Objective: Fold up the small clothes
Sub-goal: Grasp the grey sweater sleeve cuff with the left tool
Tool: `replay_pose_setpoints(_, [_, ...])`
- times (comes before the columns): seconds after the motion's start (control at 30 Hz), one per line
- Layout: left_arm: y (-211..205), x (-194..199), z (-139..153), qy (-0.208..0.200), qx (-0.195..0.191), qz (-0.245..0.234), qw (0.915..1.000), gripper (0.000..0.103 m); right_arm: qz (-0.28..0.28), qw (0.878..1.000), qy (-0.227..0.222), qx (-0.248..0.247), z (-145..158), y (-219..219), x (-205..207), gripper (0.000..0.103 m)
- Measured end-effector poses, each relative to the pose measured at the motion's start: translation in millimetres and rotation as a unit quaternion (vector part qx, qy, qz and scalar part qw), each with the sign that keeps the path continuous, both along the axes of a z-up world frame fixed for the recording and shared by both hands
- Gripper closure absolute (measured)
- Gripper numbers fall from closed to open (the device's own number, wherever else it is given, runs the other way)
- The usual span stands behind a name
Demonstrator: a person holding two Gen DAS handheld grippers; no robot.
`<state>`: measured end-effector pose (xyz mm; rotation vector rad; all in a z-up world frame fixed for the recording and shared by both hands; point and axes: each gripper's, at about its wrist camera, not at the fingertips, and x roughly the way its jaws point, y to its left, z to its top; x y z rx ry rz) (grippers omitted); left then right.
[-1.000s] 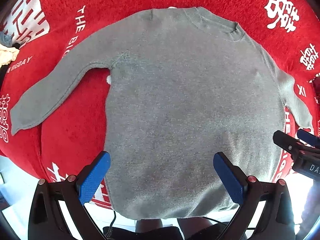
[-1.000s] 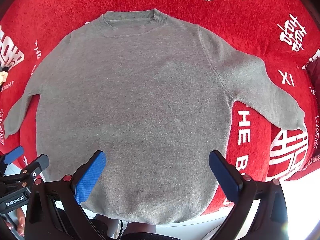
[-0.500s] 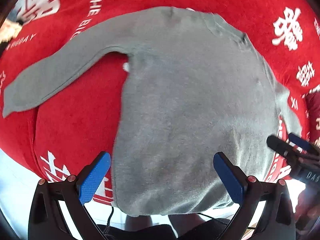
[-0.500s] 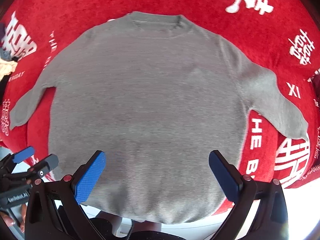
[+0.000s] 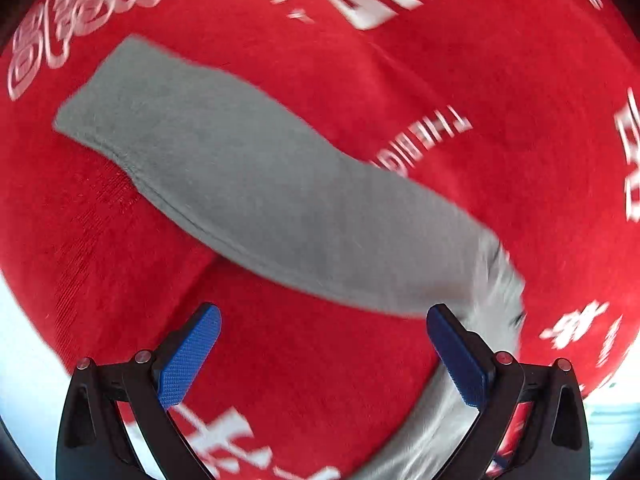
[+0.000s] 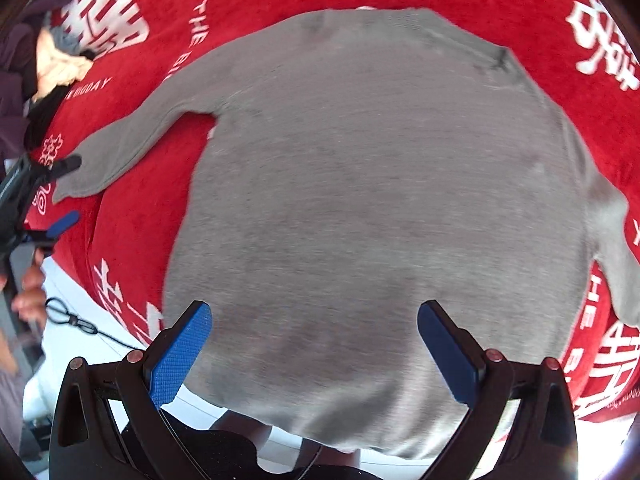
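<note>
A grey sweater (image 6: 372, 184) lies flat, front up, on a red cloth (image 6: 132, 216) with white lettering. Its left sleeve (image 5: 256, 196) stretches out sideways and fills the left wrist view, cuff at the upper left. My left gripper (image 5: 322, 356) is open and empty, hovering just short of the sleeve near the armpit; it also shows in the right wrist view (image 6: 48, 200) beside the cuff. My right gripper (image 6: 314, 348) is open and empty above the sweater's bottom hem. The right sleeve (image 6: 616, 248) hangs down at the right.
A heap of other clothes (image 6: 44, 60) lies at the far left of the red cloth. A white surface (image 6: 80, 320) with a thin black cord runs along the near edge, left of the hem.
My left gripper has swung left from the sweater's body to the left sleeve. My right gripper has shifted left, bringing the left sleeve into its view. Both stay open.
</note>
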<state>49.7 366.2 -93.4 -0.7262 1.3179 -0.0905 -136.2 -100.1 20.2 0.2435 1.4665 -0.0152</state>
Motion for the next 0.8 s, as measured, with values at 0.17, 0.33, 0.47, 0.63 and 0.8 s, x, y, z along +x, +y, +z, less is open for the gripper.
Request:
replay_pose_setpoints(0.17, [15,15,-37,-0.001,-0.046,0.013,0.9989,0.000,0.010,1.000,0.002,0.008,-12,22,10,0.000])
replay_pose_setpoints(0.33, [14,26,-40,-0.019,-0.073,0.033,0.9966,0.000,0.018,1.000,0.008,0.011,-14,35,18,0.000])
replay_pose_setpoints(0.47, [6,35,-38,-0.012,-0.039,0.052,0.9978,0.026,0.018,1.000,0.007,0.010,-14,43,20,0.000])
replay_pose_setpoints(0.63, [11,43,-41,-0.012,-0.026,0.055,0.9981,0.094,0.010,1.000,0.004,0.022,-7,41,17,0.000])
replay_pose_setpoints(0.8, [8,49,-10,-0.065,0.006,0.028,0.9975,0.095,-0.011,0.999,0.000,0.039,-5,29,6,0.000])
